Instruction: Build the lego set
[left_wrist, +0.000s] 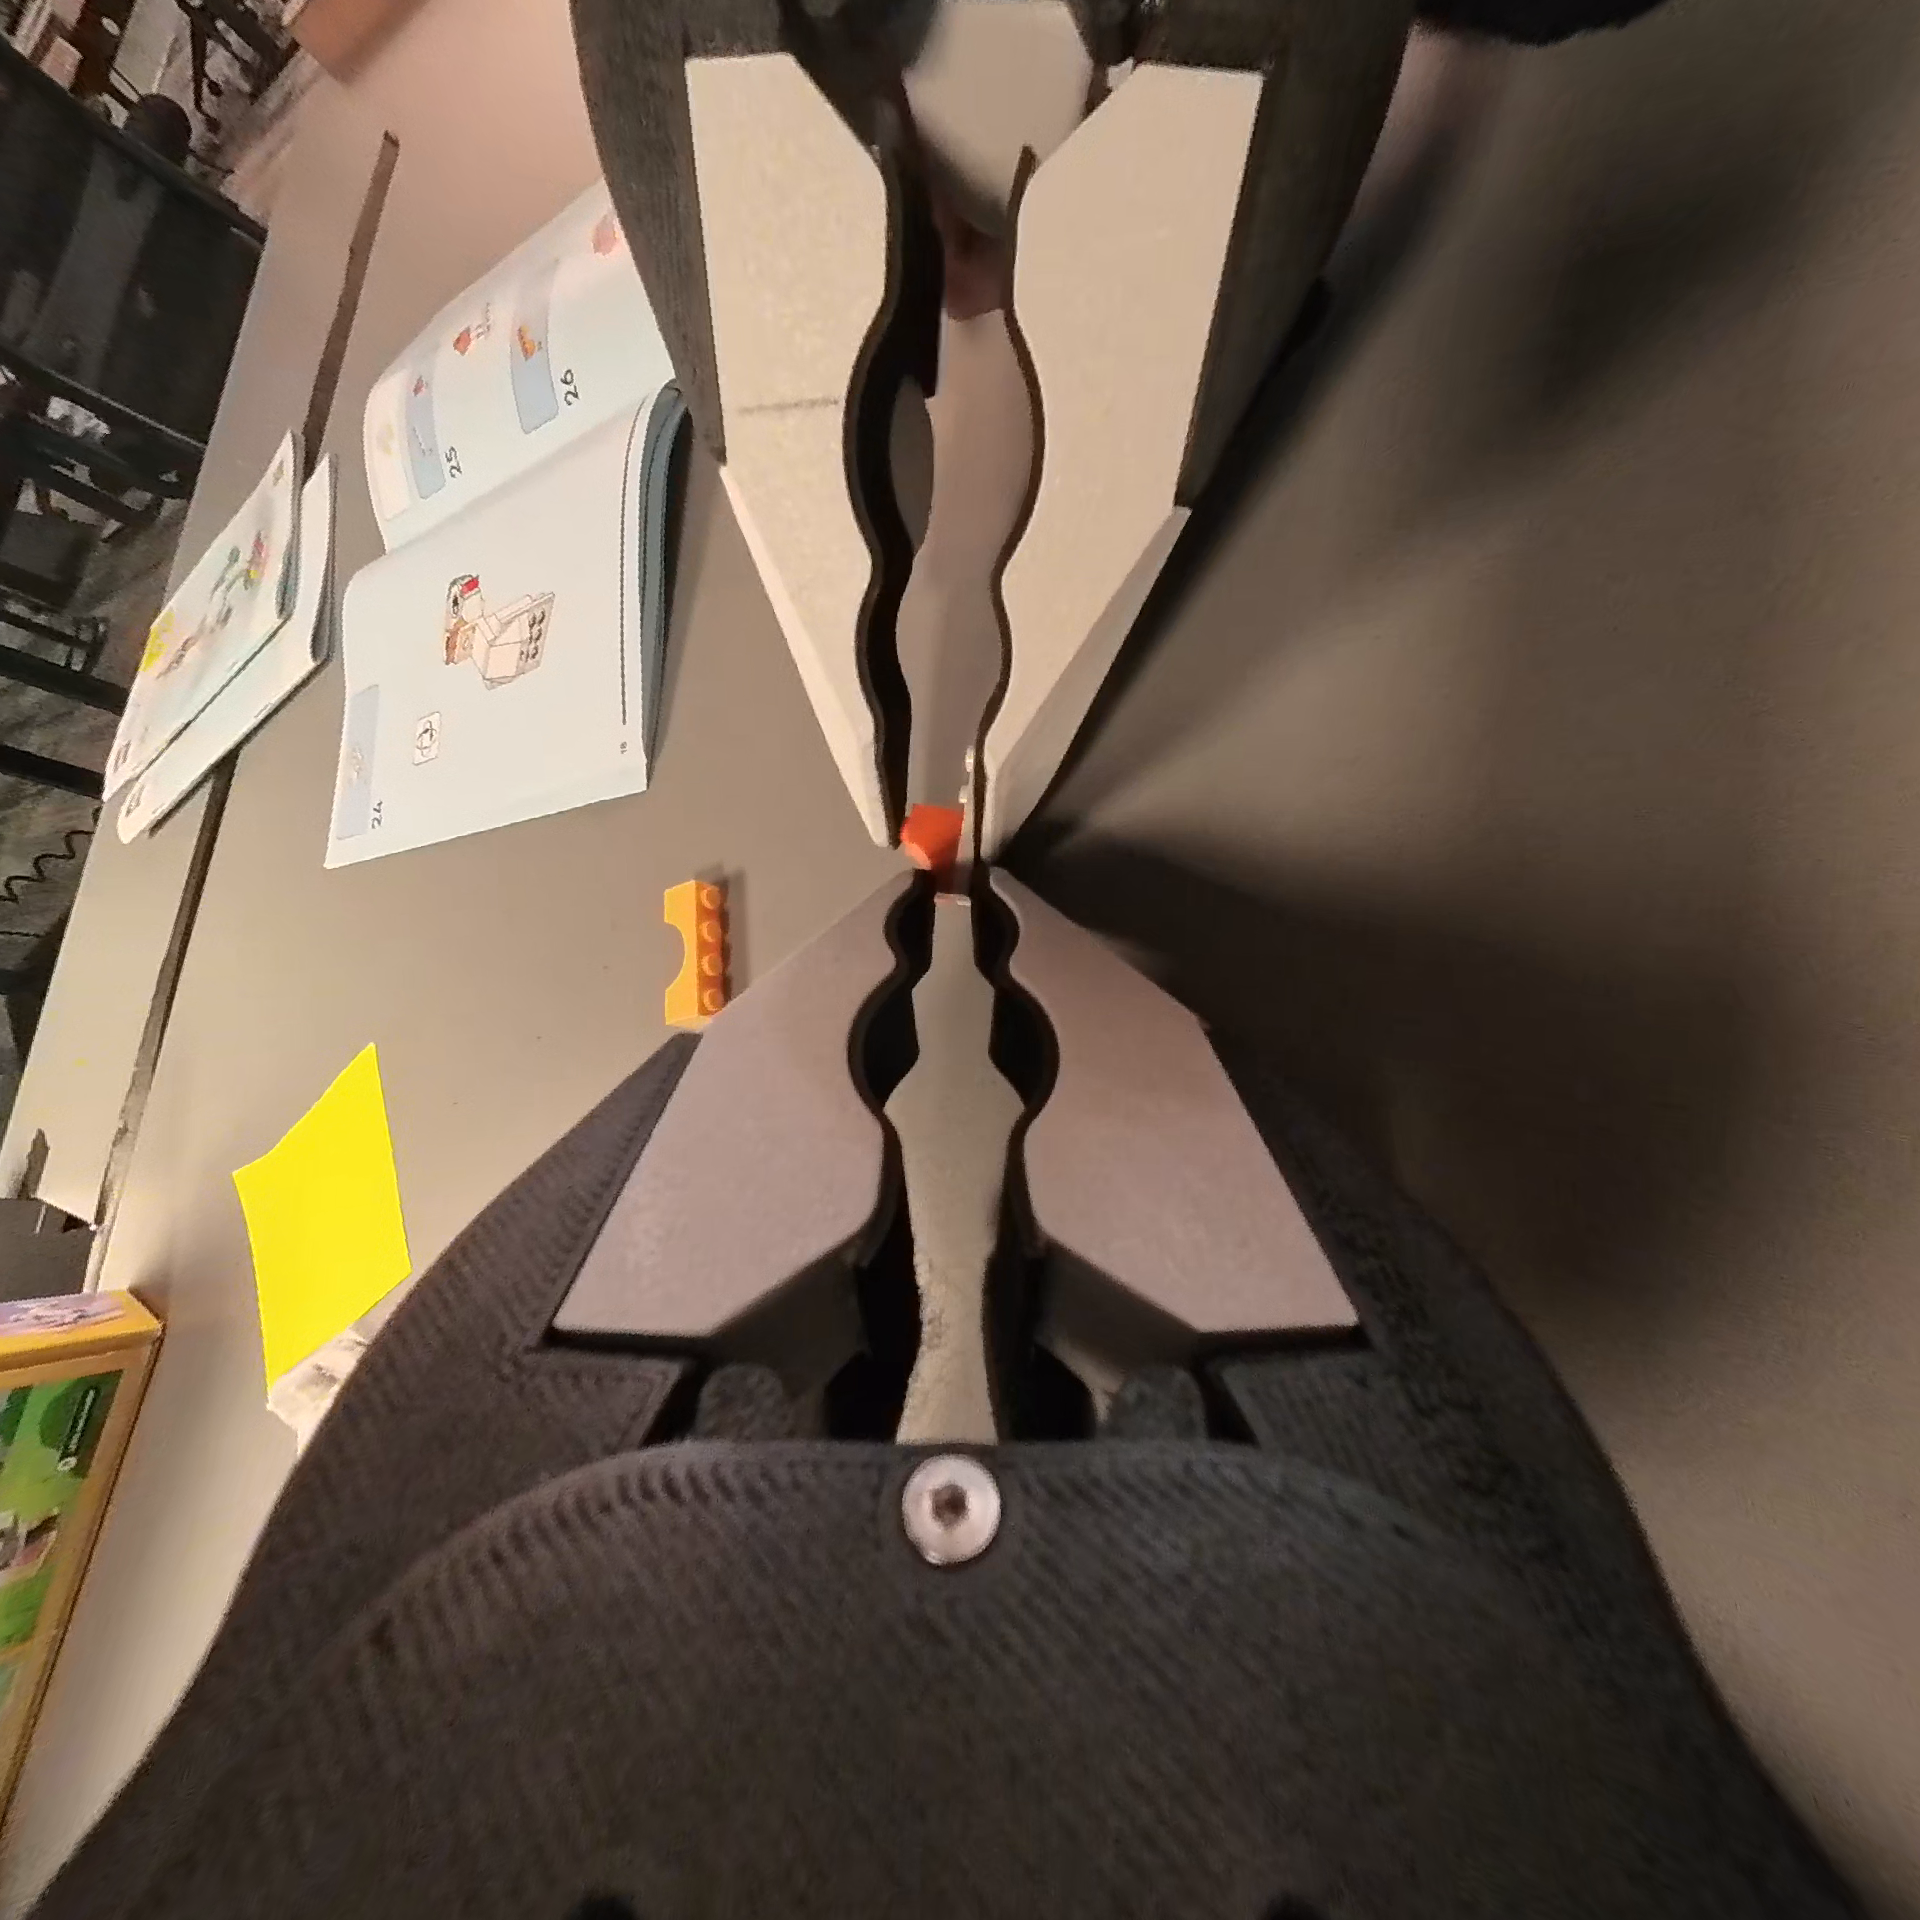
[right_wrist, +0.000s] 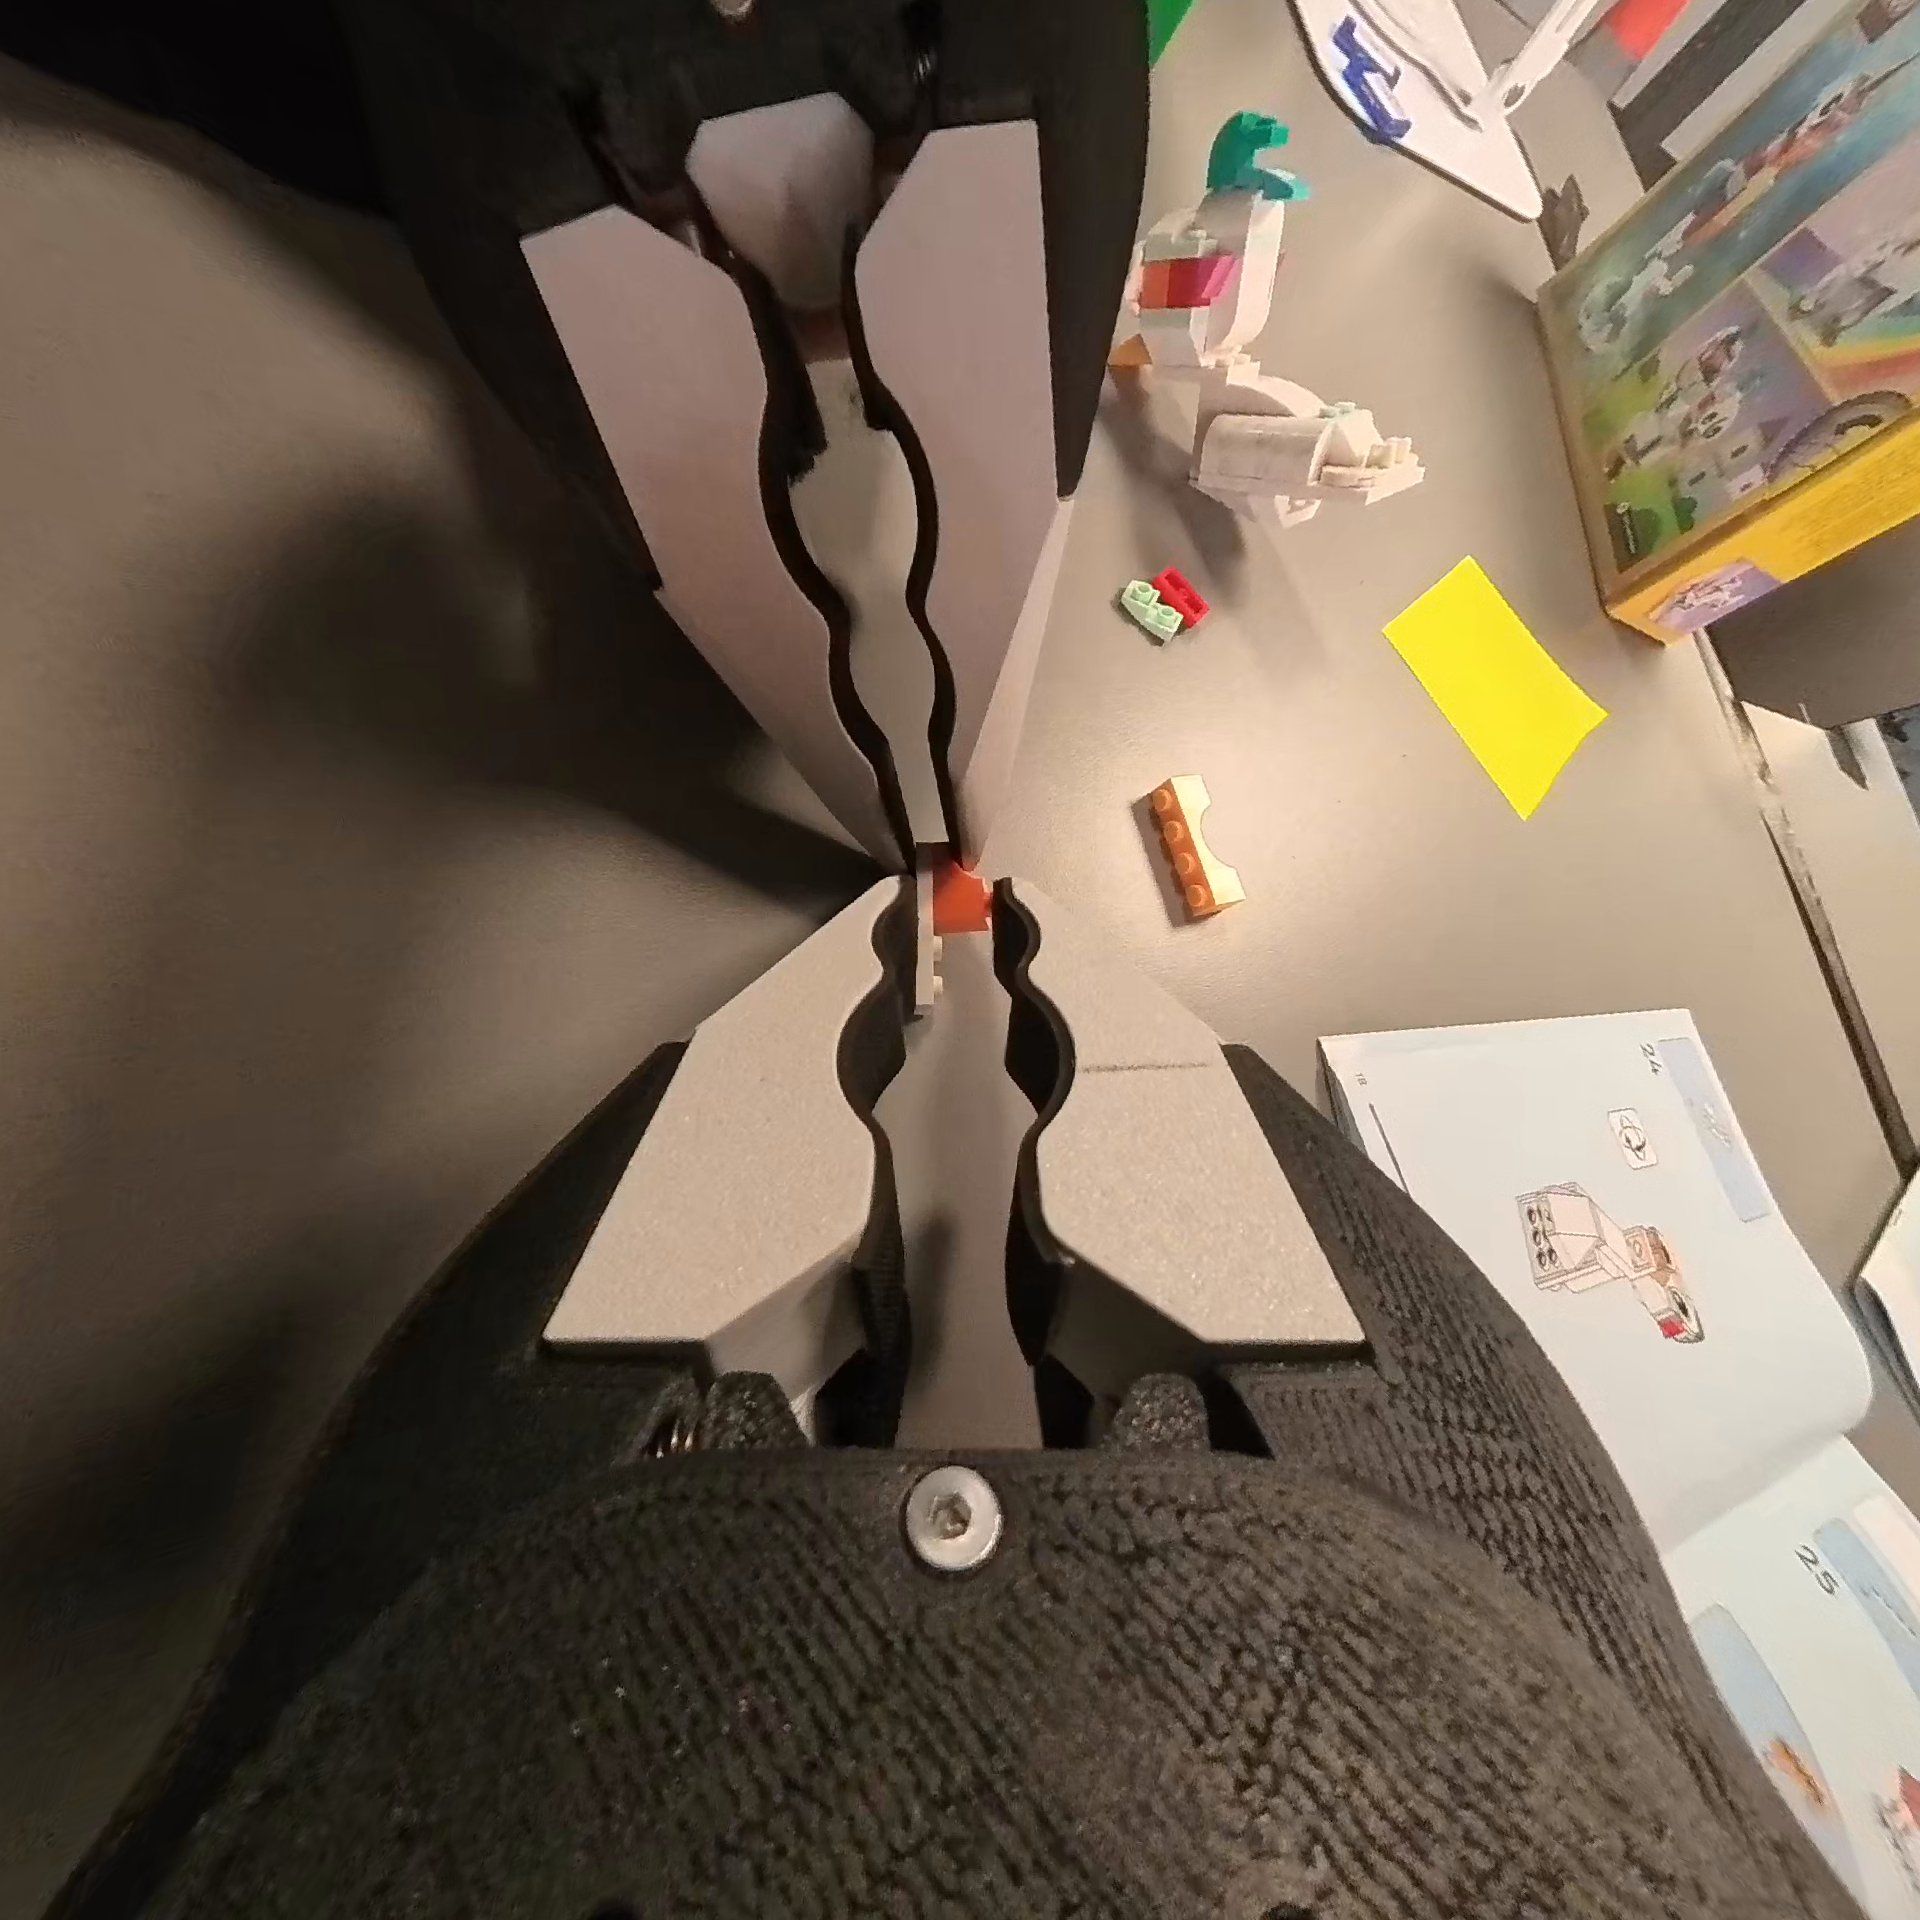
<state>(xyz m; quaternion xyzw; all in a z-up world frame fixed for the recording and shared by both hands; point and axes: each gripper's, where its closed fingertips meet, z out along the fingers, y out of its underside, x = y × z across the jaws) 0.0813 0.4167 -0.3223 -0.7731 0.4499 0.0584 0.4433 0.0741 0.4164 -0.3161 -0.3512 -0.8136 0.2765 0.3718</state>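
Both tongs meet tip to tip at frame centre: left tongs (left_wrist: 940, 883) grip the orange brick (left_wrist: 928, 834), right tongs (right_wrist: 951, 904) grip a white plate (right_wrist: 928, 961) joined to it.

A grey table (right_wrist: 1299, 727) carried the things. On it, in the right wrist view, lay an orange arch brick (right_wrist: 1195, 862) at centre, a yellow note (right_wrist: 1496, 686) at 2 o'clock, a white model (right_wrist: 1247, 343) at 12, a booklet (right_wrist: 1558, 1247) at 5, a box (right_wrist: 1745, 395) at 1.
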